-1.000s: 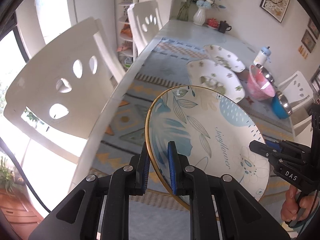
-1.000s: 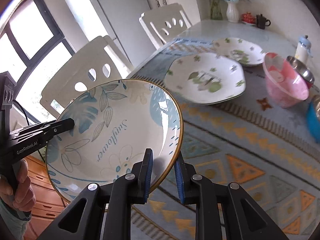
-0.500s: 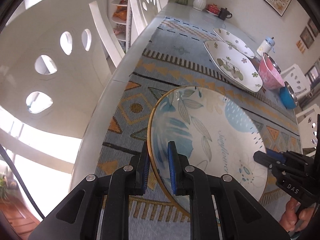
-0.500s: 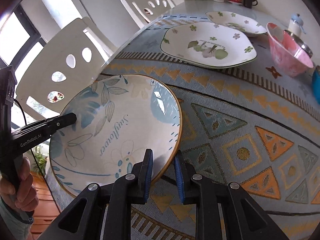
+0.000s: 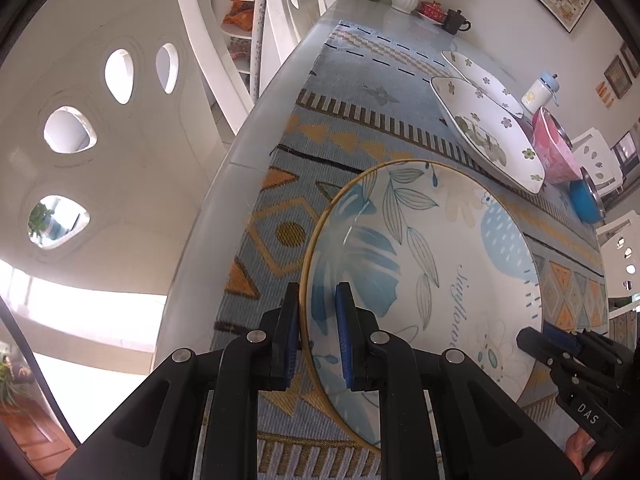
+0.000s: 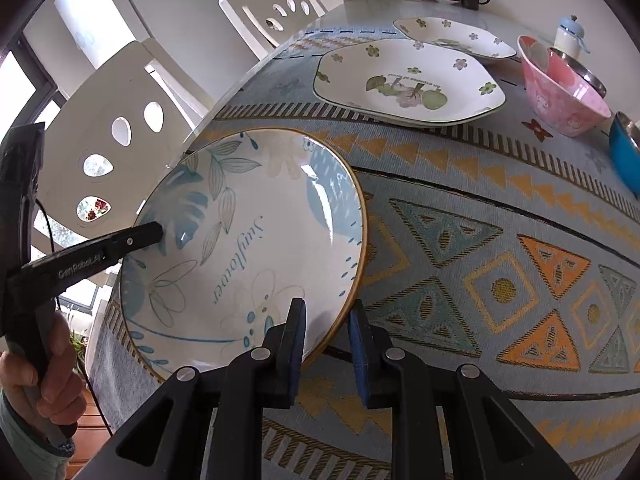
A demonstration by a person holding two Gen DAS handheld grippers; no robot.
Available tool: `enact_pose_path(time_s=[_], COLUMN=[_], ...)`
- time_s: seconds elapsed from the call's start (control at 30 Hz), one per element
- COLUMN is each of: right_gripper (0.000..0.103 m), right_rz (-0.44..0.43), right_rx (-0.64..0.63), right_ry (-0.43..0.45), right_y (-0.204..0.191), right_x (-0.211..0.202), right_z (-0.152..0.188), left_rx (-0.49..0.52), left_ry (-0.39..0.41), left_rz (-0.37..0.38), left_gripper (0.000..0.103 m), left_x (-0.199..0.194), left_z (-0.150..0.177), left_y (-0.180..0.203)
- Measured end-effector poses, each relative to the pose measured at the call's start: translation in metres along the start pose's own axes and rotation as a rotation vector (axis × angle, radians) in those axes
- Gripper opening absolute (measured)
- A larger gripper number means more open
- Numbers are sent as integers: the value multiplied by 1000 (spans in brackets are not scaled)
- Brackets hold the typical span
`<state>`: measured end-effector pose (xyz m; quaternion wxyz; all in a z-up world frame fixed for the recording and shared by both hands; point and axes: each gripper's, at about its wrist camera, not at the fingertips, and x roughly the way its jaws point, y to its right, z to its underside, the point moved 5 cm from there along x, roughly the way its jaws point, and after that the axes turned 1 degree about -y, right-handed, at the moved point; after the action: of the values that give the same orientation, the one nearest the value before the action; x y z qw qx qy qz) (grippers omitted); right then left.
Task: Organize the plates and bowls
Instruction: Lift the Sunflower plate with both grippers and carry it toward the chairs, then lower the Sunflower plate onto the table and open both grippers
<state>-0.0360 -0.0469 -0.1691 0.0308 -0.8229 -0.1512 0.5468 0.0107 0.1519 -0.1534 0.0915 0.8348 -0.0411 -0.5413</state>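
From the left wrist camera, we see our left claw [image 5: 318, 332] pinching the near rim of the big leaf plate [image 5: 432, 280]. The gold rim sits right between the two blue pads. The plate spreads away from this claw toward the right, and its far side is held by the right claw [image 5: 536, 338], which comes in from the lower right. The plate tips up on edge a bit above the patterned cloth [image 5: 280, 216] on the desk [image 5: 224, 168]. We think it is close to the cloth, but we cannot tell if it touches. The claw points steeply down.

From the right wrist camera, our right claw [image 6: 326, 332] pinches the plate's [image 6: 248, 240] rim too, with the plate lying up and to the left of it. The left claw [image 6: 154, 234] grips the other side, with a hand [image 6: 44, 372] on its handle. Both claws are equally near, one on each side. The flower plates [image 6: 404, 80] and the pink bowl [image 6: 560, 92] sit well apart, farther back on the desk. We think the plate must come down flat next.
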Motion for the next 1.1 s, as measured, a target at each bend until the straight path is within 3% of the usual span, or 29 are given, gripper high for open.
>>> enact_pose_path(time_s=[0.27,0.33,0.37,0.43,0.5,0.53,0.57,0.67,0.83,1.1], right_gripper=[24,24,24,25,34,48,55,55,55,55], right_rz=[-34,-19,-11,7,24,28,29,45,12,-61], right_rx=[54,74,75,74,85,97,111,140,197,157], right_ry=[-15,5,23,72,122,152,183,237,180,-17], right_y=[20,31,36,47,57,63,70,84,92,55], right_x=[-14,-24,-30,-45,-58,-65,-72,-79,-65,-14], right_z=[-2,-6,-11,-25,-41,-52,-63,-91,-103,-47], left_rx=[-25,-9,-3,1,16,32,59,133,150,66], left_ry=[33,69,89,129,164,175,188,224,188,17], left_rz=[-20,-14,-10,6,42,61,75,64,89,110], left_gripper=[19,20,26,29,31,40,53,61,60,60], left_x=[-32,-48,-55,-68,-80,-84,-87,-89,-80,-39], left_z=[-16,-30,-38,-55,-76,-87,-102,-128,-140,-95], left_y=[-16,-9,-5,3,16,23,33,54,57,23])
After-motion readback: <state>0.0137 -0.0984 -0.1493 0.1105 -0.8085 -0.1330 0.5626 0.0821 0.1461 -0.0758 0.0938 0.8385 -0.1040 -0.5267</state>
